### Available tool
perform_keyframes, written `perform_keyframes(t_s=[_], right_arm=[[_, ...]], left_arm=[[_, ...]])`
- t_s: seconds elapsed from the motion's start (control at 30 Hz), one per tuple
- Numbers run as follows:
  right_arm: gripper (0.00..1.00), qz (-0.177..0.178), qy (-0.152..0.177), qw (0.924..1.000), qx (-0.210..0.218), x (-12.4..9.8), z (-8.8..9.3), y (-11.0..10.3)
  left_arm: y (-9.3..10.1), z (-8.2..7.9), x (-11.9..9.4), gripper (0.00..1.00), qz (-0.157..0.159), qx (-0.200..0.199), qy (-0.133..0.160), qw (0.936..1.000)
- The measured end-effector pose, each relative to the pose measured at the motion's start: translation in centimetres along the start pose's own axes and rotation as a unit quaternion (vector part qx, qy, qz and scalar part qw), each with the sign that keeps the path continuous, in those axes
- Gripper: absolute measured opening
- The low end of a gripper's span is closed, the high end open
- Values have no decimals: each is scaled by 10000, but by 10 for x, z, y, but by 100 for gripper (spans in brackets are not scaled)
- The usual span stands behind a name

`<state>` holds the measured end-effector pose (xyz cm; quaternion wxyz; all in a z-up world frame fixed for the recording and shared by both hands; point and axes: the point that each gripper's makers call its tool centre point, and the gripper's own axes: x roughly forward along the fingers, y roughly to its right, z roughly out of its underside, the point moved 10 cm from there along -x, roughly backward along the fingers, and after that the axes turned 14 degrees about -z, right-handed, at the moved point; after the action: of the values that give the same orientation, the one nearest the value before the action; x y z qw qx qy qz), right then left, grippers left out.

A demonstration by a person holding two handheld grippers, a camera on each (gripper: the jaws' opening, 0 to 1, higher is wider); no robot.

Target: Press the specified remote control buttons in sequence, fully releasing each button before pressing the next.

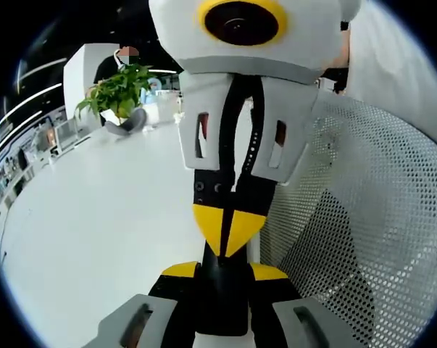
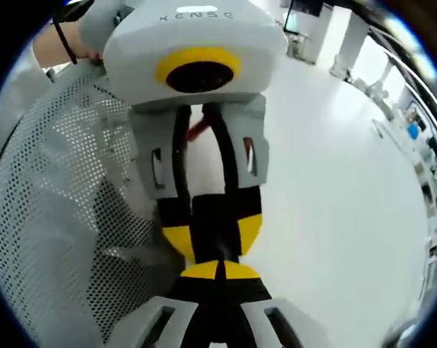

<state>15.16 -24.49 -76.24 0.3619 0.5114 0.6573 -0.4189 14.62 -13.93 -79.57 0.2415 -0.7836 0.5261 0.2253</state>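
- Two sets of jaws meet tip to tip: the left gripper is clamped on a black slab, most likely the remote control, and the right gripper has its jaws closed together, nose on that slab.
- Risk: the push could tip the remote in its grip, or hit a neighbouring button.
- Remote: plain black; its buttons are hidden.
- Beyond: a perforated white panel and a white table.

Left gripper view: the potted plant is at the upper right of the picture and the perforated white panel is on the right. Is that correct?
Not quite. The left gripper view shows the potted plant at the upper left, not the upper right. The perforated white panel is on the right, as you said.
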Motion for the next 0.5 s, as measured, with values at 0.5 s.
perform_keyframes(t_s=[0.5], right_arm=[[0, 189, -168, 9973, -691, 1, 1, -3]], left_arm=[[0, -1, -1, 25, -16, -2, -11, 10000]])
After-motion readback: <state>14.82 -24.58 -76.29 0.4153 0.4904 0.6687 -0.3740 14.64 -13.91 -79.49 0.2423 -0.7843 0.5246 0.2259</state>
